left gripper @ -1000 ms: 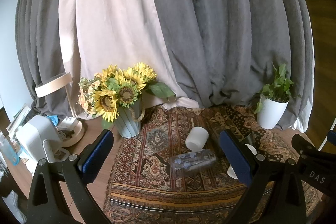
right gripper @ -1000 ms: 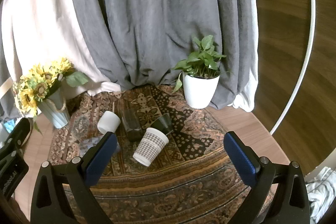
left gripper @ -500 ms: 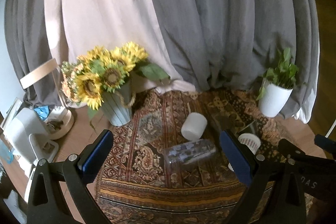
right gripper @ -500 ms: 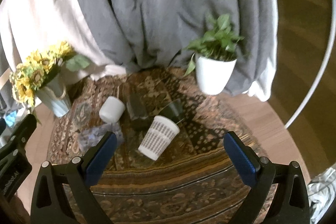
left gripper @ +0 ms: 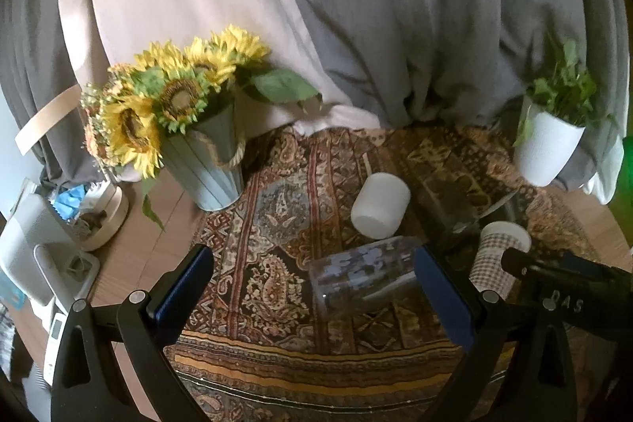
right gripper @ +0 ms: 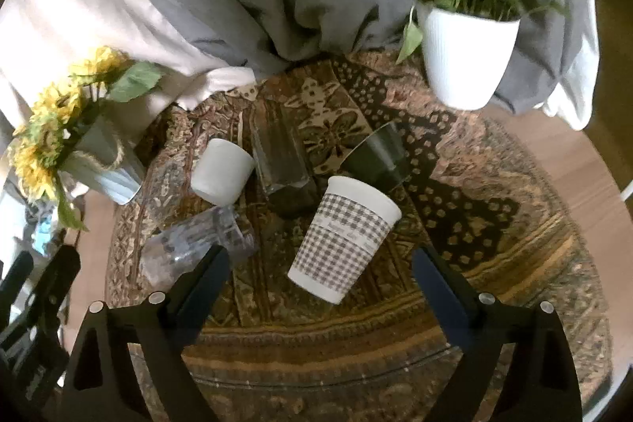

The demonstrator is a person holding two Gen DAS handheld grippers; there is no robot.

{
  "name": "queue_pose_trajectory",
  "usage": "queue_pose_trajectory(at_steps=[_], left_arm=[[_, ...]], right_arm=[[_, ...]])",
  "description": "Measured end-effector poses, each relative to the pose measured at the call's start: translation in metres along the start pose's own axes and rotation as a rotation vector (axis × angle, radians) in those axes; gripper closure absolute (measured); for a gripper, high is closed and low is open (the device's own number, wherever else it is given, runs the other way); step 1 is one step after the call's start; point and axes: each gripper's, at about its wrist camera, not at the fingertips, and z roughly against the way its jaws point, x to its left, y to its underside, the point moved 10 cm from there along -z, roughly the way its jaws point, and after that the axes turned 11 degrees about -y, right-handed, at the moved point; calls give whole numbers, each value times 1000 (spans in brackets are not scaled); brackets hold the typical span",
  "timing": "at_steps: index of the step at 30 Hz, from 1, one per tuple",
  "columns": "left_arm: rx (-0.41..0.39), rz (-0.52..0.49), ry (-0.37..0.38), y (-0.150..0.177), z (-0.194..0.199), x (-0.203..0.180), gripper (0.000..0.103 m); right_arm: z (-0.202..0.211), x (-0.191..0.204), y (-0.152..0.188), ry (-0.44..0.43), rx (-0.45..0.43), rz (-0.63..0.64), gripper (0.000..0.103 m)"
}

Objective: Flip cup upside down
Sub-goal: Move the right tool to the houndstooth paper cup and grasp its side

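Several cups lie on their sides on a patterned rug point(right gripper: 494, 208). A checked paper cup point(right gripper: 343, 236) lies just ahead of my open right gripper point(right gripper: 320, 277); it also shows in the left wrist view point(left gripper: 496, 251). A clear printed plastic cup point(left gripper: 366, 275) lies just ahead of my open left gripper point(left gripper: 316, 289), near its right finger, and shows in the right wrist view point(right gripper: 198, 244). A plain white cup point(left gripper: 379, 204) lies behind it. A tall clear glass point(right gripper: 281, 162) and a dark glass point(right gripper: 378, 154) lie further back. Both grippers are empty.
A vase of sunflowers point(left gripper: 198, 153) stands at the rug's left edge. A white potted plant point(right gripper: 467, 54) stands at the back right. Grey and cream curtains hang behind. White devices and a round tray point(left gripper: 99, 220) sit on the wooden table at far left.
Both grippers have moved forward and down towards the cups, which now look larger and closer. Their jaws stay open. The cups have not moved.
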Motion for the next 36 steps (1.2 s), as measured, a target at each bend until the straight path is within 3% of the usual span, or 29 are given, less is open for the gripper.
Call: queue_pose_trajectory(at_steps=[10, 20, 28, 36], left_arm=[[66, -27, -2, 18, -30, -18, 0], [112, -12, -19, 33, -41, -18, 0], [125, -2, -30, 39, -35, -18, 0], [126, 38, -29, 45, -15, -7, 0]], right_arm=[[-48, -22, 6, 7, 97, -87, 22], [-73, -26, 10, 0, 158, -78, 34], [-71, -24, 10, -27, 181, -45, 37], [-35, -8, 26, -65, 243, 54, 43]])
